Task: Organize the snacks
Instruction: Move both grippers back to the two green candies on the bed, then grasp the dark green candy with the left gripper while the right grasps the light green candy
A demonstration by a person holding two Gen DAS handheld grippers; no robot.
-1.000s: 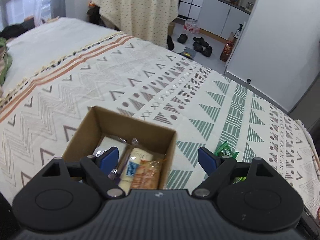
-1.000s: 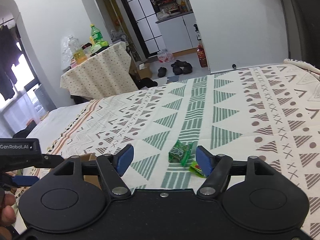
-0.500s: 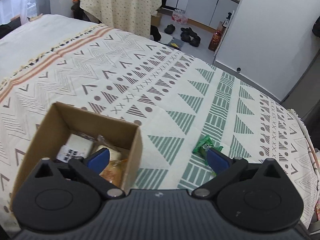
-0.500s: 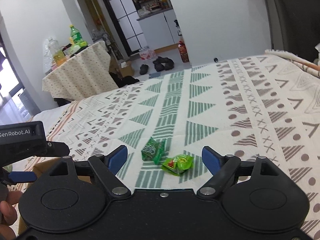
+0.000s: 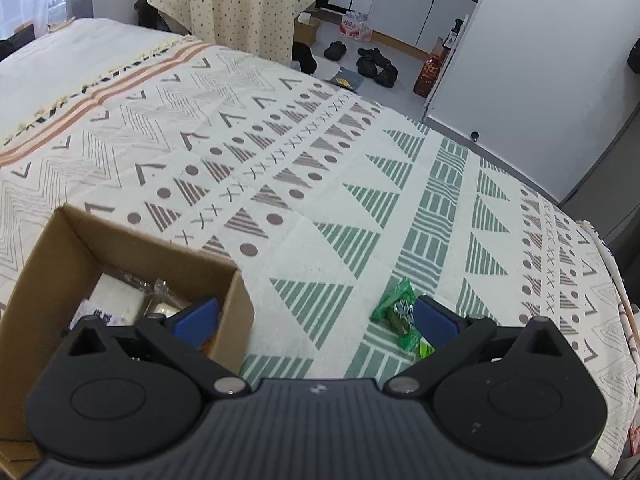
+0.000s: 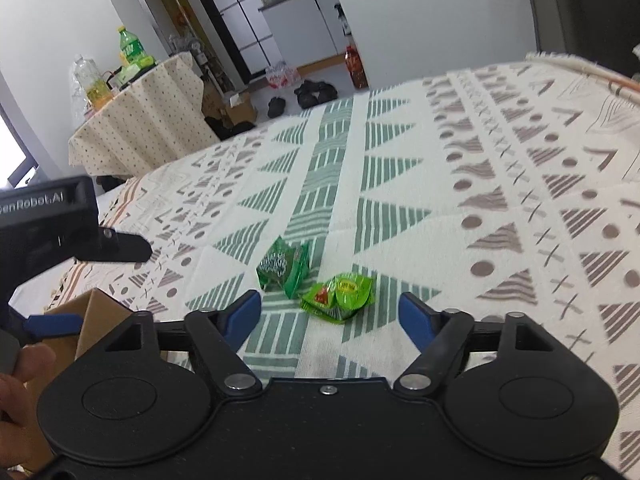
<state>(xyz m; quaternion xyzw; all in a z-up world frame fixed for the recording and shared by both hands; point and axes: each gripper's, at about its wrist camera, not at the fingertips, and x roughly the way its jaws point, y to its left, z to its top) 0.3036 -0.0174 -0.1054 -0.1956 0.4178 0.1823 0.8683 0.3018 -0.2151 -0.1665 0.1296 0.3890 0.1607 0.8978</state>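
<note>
An open cardboard box (image 5: 60, 264) sits on the patterned bedspread at lower left, with a white packet (image 5: 116, 296) and other snacks inside. Two green snack packets lie to its right: a dark green one (image 6: 282, 266) and a bright green one (image 6: 340, 292). My left gripper (image 5: 316, 316) is open wide. Its left finger hangs over the box's right corner and its right finger sits beside the dark green packet (image 5: 394, 308). My right gripper (image 6: 330, 314) hovers low, its jaws closing. The bright green packet lies just ahead between them, untouched.
A table under a dotted cloth (image 6: 148, 120) carries bottles beyond the bed. Shoes (image 5: 376, 64) and a red bottle (image 5: 430, 74) stand on the floor past the bed's far edge. A person's hand (image 6: 20, 376) holds the left gripper at lower left.
My left gripper slid right from above the box toward the green packets and opened wider. My right gripper sank closer to the packets; its jaws widened, then narrowed.
</note>
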